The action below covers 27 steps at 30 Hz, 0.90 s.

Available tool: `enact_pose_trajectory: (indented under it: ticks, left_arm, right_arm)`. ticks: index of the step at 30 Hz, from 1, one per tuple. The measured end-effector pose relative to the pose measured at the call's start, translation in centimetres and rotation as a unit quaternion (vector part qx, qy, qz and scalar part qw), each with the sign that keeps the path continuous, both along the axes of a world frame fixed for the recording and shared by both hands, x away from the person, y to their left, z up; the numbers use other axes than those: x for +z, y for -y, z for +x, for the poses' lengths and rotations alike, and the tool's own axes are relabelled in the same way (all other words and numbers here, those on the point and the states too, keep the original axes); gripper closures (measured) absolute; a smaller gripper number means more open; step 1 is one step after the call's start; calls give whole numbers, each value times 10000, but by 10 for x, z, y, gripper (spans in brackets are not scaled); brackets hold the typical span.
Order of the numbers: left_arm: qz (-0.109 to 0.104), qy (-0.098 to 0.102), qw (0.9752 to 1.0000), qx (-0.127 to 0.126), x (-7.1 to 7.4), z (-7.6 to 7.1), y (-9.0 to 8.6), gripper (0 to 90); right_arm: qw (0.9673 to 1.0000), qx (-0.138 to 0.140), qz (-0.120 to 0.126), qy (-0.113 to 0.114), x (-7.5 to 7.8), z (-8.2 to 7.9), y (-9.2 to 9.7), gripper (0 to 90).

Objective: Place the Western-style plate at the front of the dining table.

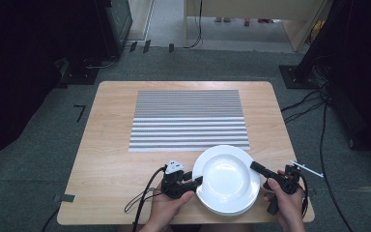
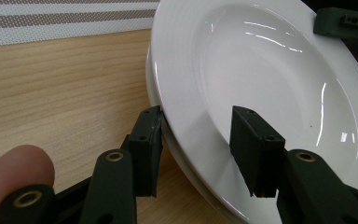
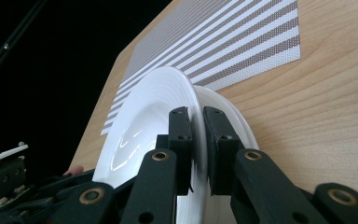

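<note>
Top plate (image 1: 228, 178) of a two-plate stack, near edge of the table (image 1: 111, 159), just below the striped placemat (image 1: 188, 121).

Glazed ceramic: rigid, slippery, breakable, probably moderately heavy. Grip the rim only. Right gripper (image 3: 196, 122) is clamped on the rim, lifting that side off the lower plate (image 3: 235, 122). Left gripper (image 2: 198, 122) straddles the opposite rim, jaws partly apart, not visibly pinching.

surface: wooden table (image 1: 111, 159) | on it: striped placemat (image 1: 188, 121), stacked white plates (image 1: 228, 180) at near edge
</note>
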<state>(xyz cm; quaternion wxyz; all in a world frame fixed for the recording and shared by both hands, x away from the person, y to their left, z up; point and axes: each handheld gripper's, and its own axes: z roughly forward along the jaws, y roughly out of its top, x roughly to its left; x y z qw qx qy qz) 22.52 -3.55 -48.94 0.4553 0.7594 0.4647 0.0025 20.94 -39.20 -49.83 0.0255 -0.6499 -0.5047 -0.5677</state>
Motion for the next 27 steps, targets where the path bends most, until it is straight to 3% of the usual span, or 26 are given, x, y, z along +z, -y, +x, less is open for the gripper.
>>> enact_pose_trajectory:
  ticks: [5,8,14,18,27]
  left_arm:
    - [-76,-26,10000,38,-1,1,-1,561]
    - [-187,-81,9998,84,-2,1,-3,571]
    - [-131,127,9997,148,1,-2,-2,601]
    - [-322,-28,9993,178,0,1,-5,625]
    - [-529,-222,9981,230,1,4,-10,662]
  right_arm:
    - [9999,-62,-26,124,0,1,-2,838]
    - [9994,-127,29,325,0,2,-5,840]
    - [9998,-64,-92,156,-2,3,-6,822]
    - [9998,-67,-97,174,-3,3,-7,819]
    - [9994,-195,-80,265,0,1,-13,813]
